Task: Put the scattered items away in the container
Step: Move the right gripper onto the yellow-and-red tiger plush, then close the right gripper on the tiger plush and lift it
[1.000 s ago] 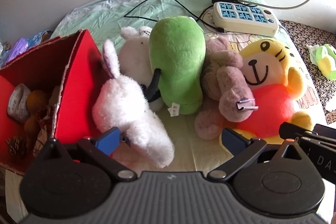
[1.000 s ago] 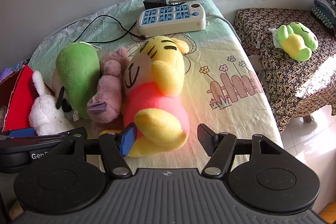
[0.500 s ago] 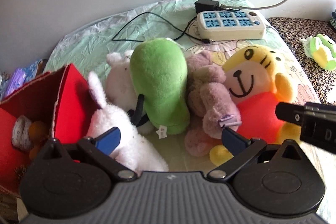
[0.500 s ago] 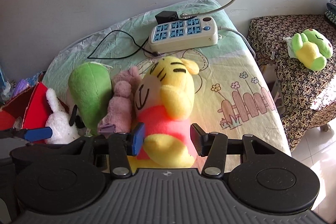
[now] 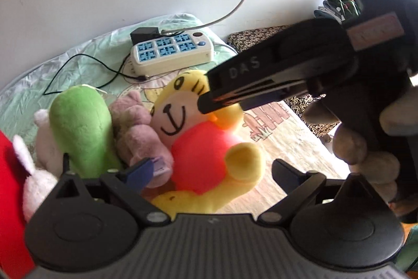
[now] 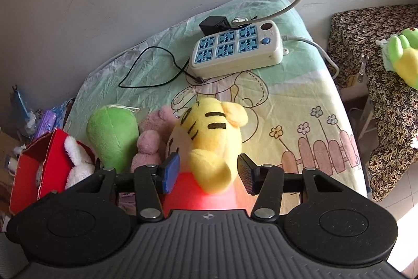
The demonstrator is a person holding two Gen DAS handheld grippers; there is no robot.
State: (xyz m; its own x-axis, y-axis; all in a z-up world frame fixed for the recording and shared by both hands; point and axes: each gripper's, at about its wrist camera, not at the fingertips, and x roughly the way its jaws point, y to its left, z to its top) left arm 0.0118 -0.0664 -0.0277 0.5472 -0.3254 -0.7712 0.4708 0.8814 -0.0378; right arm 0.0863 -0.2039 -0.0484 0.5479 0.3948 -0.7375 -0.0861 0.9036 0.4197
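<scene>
On the bed (image 6: pixel 300 101), our right tool (image 6: pixel 209 171) grips the yellow tiger plush (image 6: pixel 209 137) beside the red box (image 6: pixel 34 169); our left tool (image 5: pixel 209 171), closing, straddles it untouched.

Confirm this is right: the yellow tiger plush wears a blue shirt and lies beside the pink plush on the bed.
Not quite. The yellow tiger plush wears a red shirt, not blue, as the left wrist view shows. It does lie beside the pink plush on the bed.
</scene>
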